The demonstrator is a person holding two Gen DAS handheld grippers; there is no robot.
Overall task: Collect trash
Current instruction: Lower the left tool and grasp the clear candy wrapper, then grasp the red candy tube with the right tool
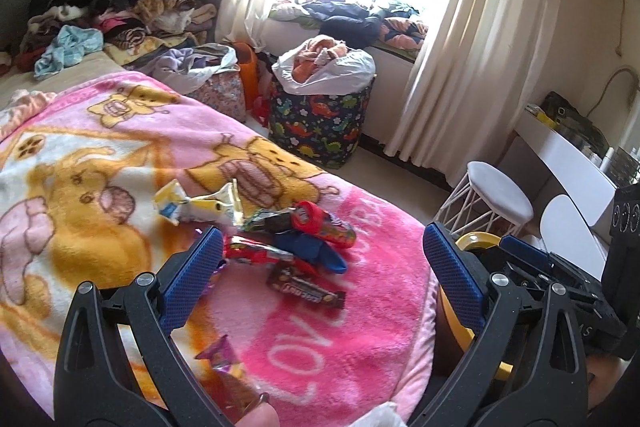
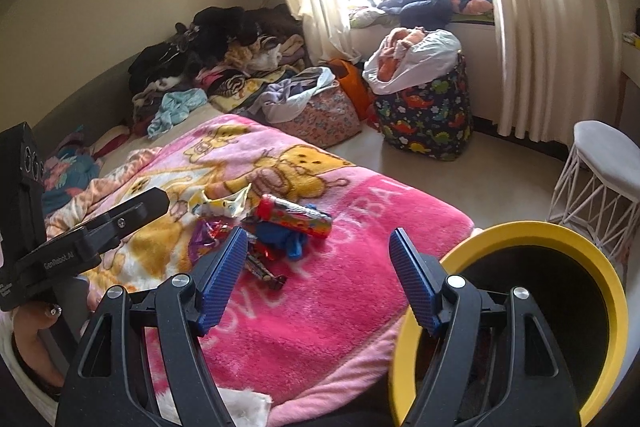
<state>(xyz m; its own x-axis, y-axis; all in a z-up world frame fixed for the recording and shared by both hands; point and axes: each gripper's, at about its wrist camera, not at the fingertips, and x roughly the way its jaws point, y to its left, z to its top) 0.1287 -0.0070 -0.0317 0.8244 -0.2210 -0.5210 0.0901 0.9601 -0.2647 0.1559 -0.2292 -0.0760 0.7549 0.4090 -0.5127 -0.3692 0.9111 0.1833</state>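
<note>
1. Several crinkled wrappers (image 1: 256, 223) are seen heaped ahead of both wide, empty grippers, on a fluffy pink blanket (image 1: 312, 339).
2. Foil, a brown chocolate bar wrapper (image 1: 306, 291) and a glossy candy tube (image 2: 294, 215) are included.
3. Right gripper (image 2: 316, 279) is flanked rightward by a round yellow-rimmed bin (image 2: 600, 267); left gripper (image 1: 322, 267) is likewise spread.

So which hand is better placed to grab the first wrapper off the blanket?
Probably left. The left gripper is open with the wrapper pile between its fingertips. The right gripper is open too, but sits nearer the yellow-rimmed bin, suiting it for steadying that.
</note>
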